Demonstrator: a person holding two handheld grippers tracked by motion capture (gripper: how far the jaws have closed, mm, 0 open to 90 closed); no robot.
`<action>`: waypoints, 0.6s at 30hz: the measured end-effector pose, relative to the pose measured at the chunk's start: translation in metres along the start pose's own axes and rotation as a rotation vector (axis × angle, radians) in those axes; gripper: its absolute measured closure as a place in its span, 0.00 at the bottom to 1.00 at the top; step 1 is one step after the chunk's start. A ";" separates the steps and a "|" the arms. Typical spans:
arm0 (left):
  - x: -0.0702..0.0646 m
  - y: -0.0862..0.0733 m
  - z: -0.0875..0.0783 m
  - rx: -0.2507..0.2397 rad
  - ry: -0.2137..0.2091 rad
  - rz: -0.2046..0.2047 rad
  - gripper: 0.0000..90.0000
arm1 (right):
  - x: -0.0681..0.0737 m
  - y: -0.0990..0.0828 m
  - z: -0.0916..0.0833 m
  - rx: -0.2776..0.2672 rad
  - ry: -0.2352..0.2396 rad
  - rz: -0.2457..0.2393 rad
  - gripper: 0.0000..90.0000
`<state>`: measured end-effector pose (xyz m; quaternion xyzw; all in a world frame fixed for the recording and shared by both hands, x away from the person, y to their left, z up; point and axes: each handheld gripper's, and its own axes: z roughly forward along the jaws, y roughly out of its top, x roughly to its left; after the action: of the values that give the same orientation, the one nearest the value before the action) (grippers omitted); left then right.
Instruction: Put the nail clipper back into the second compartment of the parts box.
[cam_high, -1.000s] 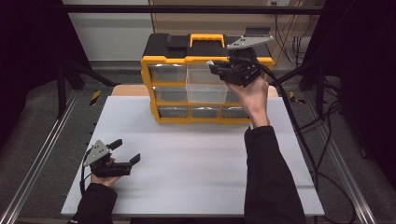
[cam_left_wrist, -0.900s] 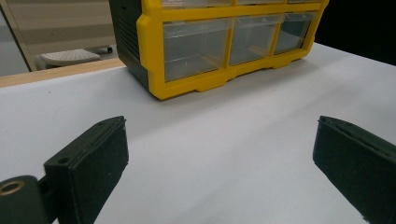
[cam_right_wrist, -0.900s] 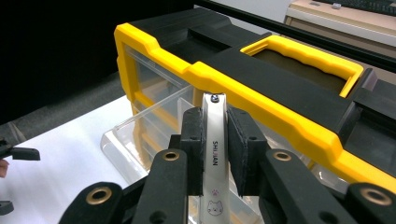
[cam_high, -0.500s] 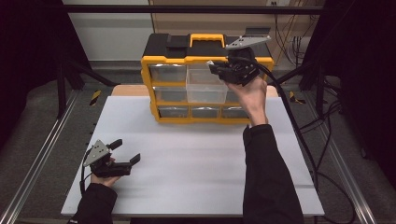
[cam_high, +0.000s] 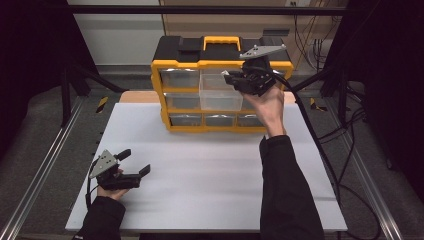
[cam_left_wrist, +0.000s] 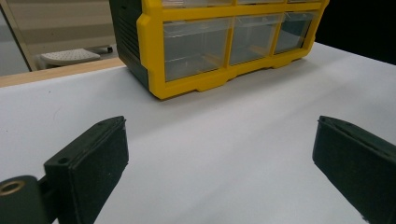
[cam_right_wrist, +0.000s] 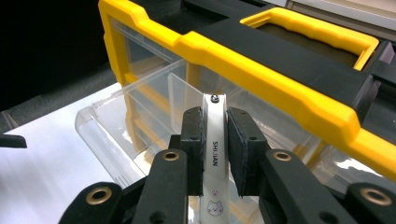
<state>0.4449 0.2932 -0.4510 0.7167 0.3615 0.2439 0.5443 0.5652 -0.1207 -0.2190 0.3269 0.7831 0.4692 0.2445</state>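
Observation:
A yellow and black drawer organizer (cam_high: 220, 65) (cam_right_wrist: 280, 60) (cam_left_wrist: 154, 56) stands at the back of the white table (cam_high: 200, 170). Its clear middle drawer (cam_high: 220, 97) (cam_right_wrist: 121, 126) in the top row is pulled out. My right gripper (cam_high: 231, 77) (cam_right_wrist: 215, 149) hangs just above that drawer, shut on a thin white strip-like item (cam_right_wrist: 214, 140) printed with "SHIJIAN" and a small cat face. My left gripper (cam_high: 135, 162) (cam_left_wrist: 219, 158) rests low over the table's front left, open, with nothing between its pads.
The organizer's other clear drawers (cam_left_wrist: 196, 46) are pushed in. Metal frame rails (cam_high: 40, 165) run along both table sides, and cables (cam_high: 325, 135) trail at the right. Bare white tabletop lies between the two grippers.

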 end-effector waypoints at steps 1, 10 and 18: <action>0.000 0.000 0.000 0.000 0.000 0.000 0.04 | 0.000 -0.001 0.000 0.004 -0.001 0.003 0.86; 0.000 0.000 0.000 -0.001 0.001 -0.001 0.04 | 0.001 -0.008 0.005 0.064 -0.028 -0.015 0.85; 0.000 0.000 0.000 0.002 0.000 -0.001 0.04 | 0.003 -0.010 -0.014 -0.080 -0.052 0.004 0.54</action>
<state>0.4448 0.2928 -0.4511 0.7171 0.3622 0.2433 0.5436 0.5512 -0.1300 -0.2219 0.3305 0.7565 0.4918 0.2768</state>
